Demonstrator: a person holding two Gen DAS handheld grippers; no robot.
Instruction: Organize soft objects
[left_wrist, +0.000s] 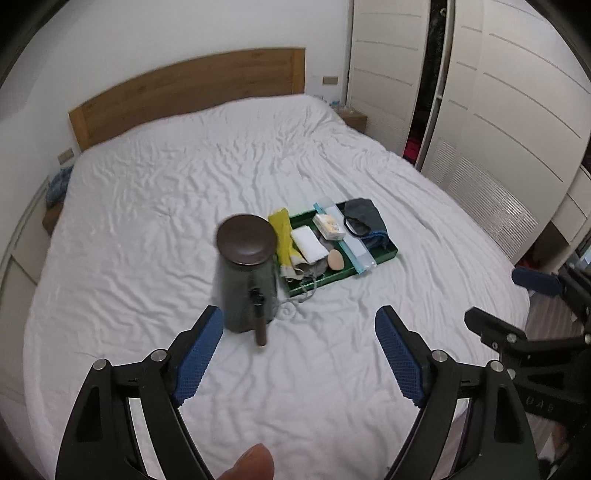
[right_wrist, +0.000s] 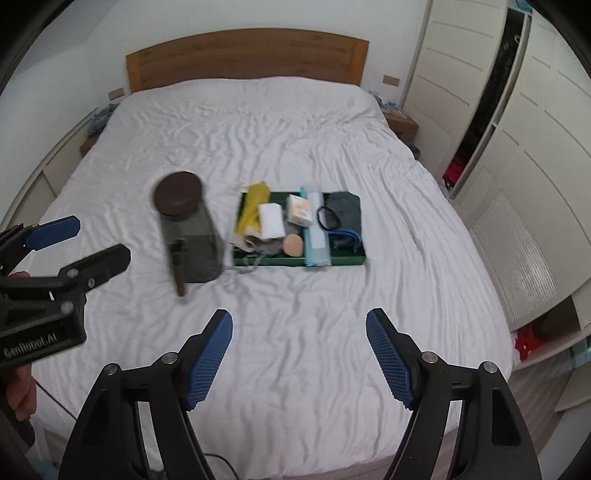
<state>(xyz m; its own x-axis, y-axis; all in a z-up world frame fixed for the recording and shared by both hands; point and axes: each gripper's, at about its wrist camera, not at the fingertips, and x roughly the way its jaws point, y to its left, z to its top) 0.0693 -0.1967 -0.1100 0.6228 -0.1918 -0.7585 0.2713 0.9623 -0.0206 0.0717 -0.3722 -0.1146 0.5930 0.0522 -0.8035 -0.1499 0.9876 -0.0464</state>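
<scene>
Left wrist view: the left gripper (left_wrist: 299, 354) gapes wide and holds nothing, above bare sheet; ahead stands a bin (left_wrist: 247, 273) with its lid on, just left of the tray (left_wrist: 388, 254), where a yellow cloth (left_wrist: 281, 236), a white pad (left_wrist: 309, 244) and a dark pouch (left_wrist: 364, 218) lie together; nothing looks sorted yet, so I judge the task barely begun. Right wrist view: the right gripper (right_wrist: 299, 358) is equally wide and empty, well short of the tray (right_wrist: 347, 260); the bin (right_wrist: 192, 240) stands beside the tray, and the left gripper (right_wrist: 74, 240) shows at the left edge; the bed (right_wrist: 258, 122) is otherwise bare; a wardrobe (right_wrist: 517, 147) stands to the right.
</scene>
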